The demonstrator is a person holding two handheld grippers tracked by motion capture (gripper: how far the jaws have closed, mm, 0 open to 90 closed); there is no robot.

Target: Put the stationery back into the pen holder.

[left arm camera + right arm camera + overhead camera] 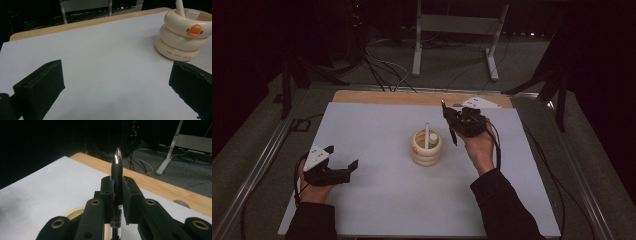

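On the worktop (377,200), a ringed holder (427,148) held a white stick (427,133); right fingers (125,195) clamped a black pen (117,182), left fingers (40,87) stood wide.

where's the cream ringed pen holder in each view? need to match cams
High view: cream stacked-ring pen holder at the centre of the white mat, between the two hands.
Left gripper view: upper right corner, orange duck bill facing the camera, beyond the open jaws.
Right gripper view: a sliver of cream rim low, behind the jaws clamping the black pen.
Shared landmark: the wooden table edge.
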